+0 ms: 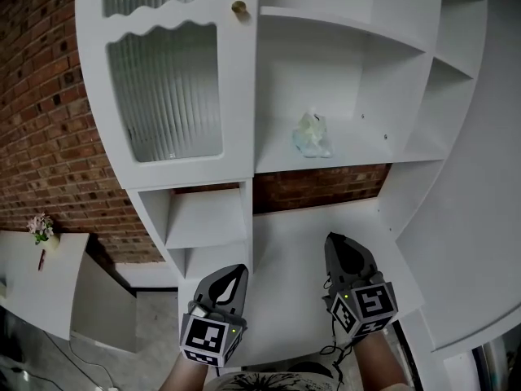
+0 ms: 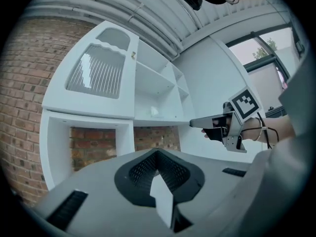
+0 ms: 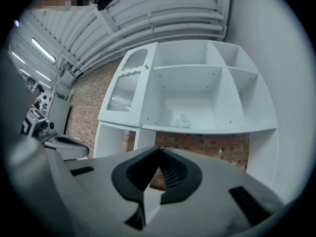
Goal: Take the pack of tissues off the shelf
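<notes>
In the head view, a white shelf unit [image 1: 350, 72] is seen against a brick wall [image 1: 49, 120], with a ribbed-glass door [image 1: 167, 96] and a brass knob [image 1: 239, 8] at its left. The pack of tissues [image 1: 312, 134] is found alone on the middle open shelf, well apart from both grippers. The left gripper [image 1: 236, 277] and the right gripper [image 1: 335, 247] are held low over the unit's white ledge [image 1: 285, 243]. Both are pointed toward the shelves, with the right one nearer to them. A small pot of flowers [image 1: 39, 228] is seen on a white table [image 1: 41, 283] at the far left. In the left gripper view, the jaws are pressed together with nothing between them. The right gripper is seen ahead at the right, and the pack is only a small pale shape on the shelf. In the right gripper view, the jaws are likewise closed and empty, and the pack is seen straight ahead above them. A grey shape at the left edge is probably the left gripper, though it is too blurred to be sure.
</notes>
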Motion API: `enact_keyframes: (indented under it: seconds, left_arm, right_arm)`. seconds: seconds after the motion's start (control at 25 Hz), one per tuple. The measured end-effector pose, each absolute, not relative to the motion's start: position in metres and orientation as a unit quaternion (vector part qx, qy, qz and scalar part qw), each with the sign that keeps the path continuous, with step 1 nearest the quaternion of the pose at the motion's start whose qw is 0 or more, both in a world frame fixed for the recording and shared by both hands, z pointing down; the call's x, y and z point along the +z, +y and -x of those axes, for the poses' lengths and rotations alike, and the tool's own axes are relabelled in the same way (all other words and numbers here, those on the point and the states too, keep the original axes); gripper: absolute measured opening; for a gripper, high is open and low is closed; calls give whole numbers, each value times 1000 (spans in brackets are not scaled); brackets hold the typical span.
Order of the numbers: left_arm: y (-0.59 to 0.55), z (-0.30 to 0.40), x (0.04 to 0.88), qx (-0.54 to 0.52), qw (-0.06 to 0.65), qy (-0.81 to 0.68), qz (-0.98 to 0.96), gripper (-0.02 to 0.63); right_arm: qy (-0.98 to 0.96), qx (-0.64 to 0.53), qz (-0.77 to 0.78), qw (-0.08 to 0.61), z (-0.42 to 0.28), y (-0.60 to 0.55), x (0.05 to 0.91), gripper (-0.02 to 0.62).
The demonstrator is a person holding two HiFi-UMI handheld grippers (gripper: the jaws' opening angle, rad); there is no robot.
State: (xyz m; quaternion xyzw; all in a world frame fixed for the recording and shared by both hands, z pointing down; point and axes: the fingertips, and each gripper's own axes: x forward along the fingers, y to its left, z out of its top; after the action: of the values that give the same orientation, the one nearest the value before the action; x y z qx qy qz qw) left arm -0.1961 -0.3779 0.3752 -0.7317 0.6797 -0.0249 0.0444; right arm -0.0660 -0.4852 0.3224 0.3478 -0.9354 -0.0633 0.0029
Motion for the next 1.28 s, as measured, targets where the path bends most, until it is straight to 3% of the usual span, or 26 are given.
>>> enact_keyframes:
  seconds: [0.16, 0.24, 0.4, 0.64, 0.96, 1.04, 1.24, 1.28]
  left_arm:
    - [-382, 206, 364, -25, 57, 698, 713, 12]
    - [-383, 211, 360, -24, 59, 709, 702, 12]
    - [-384, 223, 354, -23, 59, 733, 677, 12]
    - [-387, 228, 353, -38, 51, 749, 659, 12]
    - [-388, 230, 342, -42, 54, 776, 627, 12]
    - [-389, 228, 342, -41, 50, 783, 619, 12]
    - [-394, 211, 344, -50, 44, 786, 614, 12]
    - [-394, 207, 344, -52, 43, 787, 614, 12]
  right_arm:
    - [-938, -78, -338, 13, 86, -517, 294, 6]
    - [-940, -93, -326, 26, 100, -531, 279, 112]
    - [-937, -114, -328, 32, 124, -567, 244, 265]
    - [-935, -94, -337, 61, 156, -638, 210, 330]
    - [-931, -81, -329, 135, 179, -687, 215, 316]
    - [-933, -69, -322, 145, 181, -689, 221, 271]
    - [-933, -101, -310, 154, 177, -685, 225, 82]
    - [-932, -113, -308, 151, 176, -684, 224, 74]
